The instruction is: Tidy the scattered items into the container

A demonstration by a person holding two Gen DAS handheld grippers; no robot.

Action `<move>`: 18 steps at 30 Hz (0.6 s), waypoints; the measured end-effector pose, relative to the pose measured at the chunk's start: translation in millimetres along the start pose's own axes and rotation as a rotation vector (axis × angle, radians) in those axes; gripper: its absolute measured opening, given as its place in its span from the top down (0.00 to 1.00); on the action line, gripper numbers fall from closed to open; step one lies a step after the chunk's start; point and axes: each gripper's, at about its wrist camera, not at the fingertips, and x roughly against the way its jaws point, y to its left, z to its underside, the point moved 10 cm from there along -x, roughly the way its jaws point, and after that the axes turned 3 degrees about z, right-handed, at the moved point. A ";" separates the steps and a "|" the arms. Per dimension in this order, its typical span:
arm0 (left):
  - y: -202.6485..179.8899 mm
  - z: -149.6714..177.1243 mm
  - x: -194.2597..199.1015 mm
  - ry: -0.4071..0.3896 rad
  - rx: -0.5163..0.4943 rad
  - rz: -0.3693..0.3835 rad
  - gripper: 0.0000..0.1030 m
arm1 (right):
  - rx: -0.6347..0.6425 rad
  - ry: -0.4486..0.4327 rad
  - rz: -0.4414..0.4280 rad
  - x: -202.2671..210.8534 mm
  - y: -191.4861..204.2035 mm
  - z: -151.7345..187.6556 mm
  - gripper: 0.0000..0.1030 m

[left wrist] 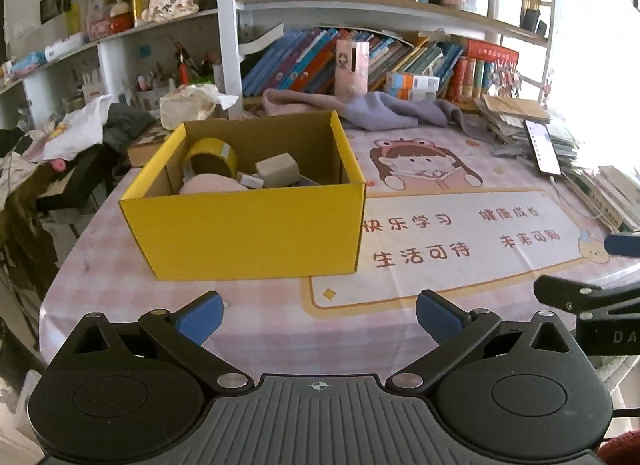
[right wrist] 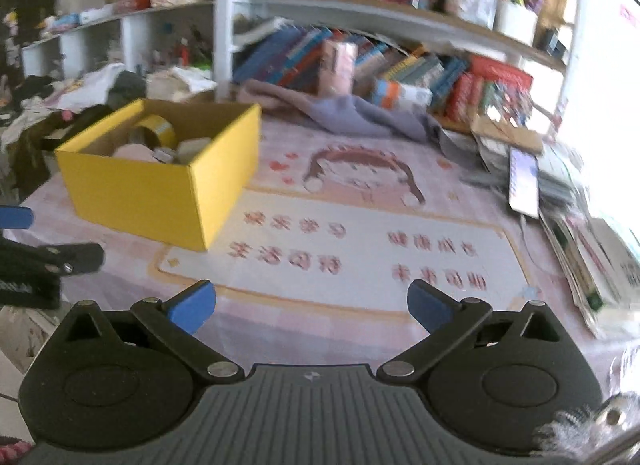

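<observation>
**Both grippers empty, box already has stuff in it, not much left to grab?**

So here's where things stand. The yellow box sits on the counter with its long side running left to right across the left camera's view, open top up. Inside I can make out a roll of tape, a small beige block and something pink and rounded near the front wall. There's more tucked between them, but it's too small to tell what.

The left gripper is spread wide with nothing between its blue pads. Same for the right gripper: jaws as far apart as they go, holding nothing.

The relation that matters: from the left gripper the box is at about 11 o'clock, close and nearly square-on. From the right gripper it's off at roughly 10 o'clock, farther away and seen corner-first. So the left hand is the nearer one for anything going into the box.

Honestly I don't see any loose item on the pink mat in front of either gripper. The phone at 2 o'clock and the purple cloth at the back look like desk clutter, though I can't be sure. My guess is the tidying is mostly done.
</observation>
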 end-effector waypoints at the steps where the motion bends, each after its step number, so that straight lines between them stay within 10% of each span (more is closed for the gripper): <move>1: -1.6 1.3 -0.5 0.007 0.000 0.001 0.00 | -0.012 0.008 0.002 0.0 -3.2 2.8 0.00; 18: -12.7 21.4 -2.7 0.103 0.008 -0.006 0.00 | -0.043 0.065 -0.014 -3.5 -10.7 19.7 0.00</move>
